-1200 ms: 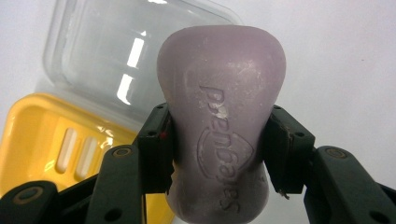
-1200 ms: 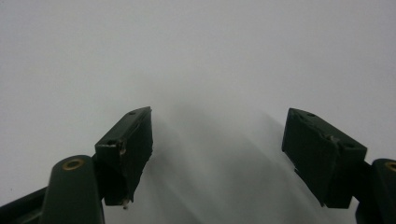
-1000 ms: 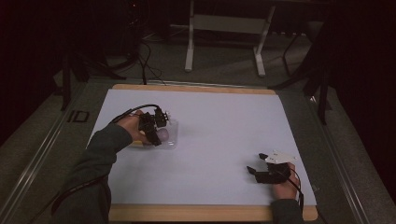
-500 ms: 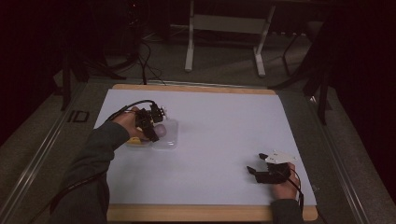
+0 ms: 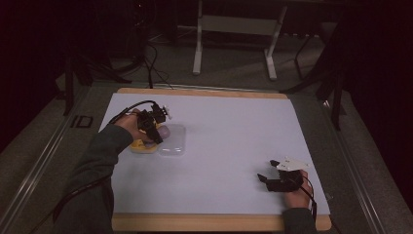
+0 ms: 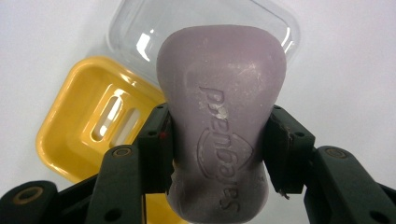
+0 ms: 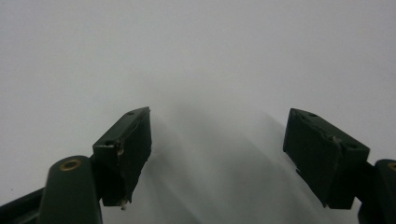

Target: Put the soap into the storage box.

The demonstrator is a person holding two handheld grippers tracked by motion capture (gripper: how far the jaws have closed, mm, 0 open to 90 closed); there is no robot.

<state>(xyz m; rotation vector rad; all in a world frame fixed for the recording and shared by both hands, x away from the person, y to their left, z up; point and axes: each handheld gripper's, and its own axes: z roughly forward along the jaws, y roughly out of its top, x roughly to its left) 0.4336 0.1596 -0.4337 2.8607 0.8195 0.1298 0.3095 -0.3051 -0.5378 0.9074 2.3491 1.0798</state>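
Between the left hand-held gripper's [image 6: 219, 154] black jaws: a mauve soap bar [image 6: 222, 121], matte, waisted, with rounded ends and embossed lettering on its face; a few pale scuffs. Jaws clamp it at the narrow waist. Bar is held above a yellow soap dish [image 6: 88, 126], glossy plastic, rounded rectangle with two slots in its floor. Just beyond the dish lies a clear plastic lid [image 6: 135, 32], rounded rectangle, shiny highlights along the rim; dish and lid overlap in the left gripper view, contact cannot be judged. Both rest on the white, smooth bench [image 5: 234, 136] sheet, left side. Left forearm, dark sleeve, reaches in from bottom left; hand wraps the gripper. Right hand-held gripper [image 5: 272, 176] sits low at the near right of the bench, jaws spread wide, empty, over bare white surface.
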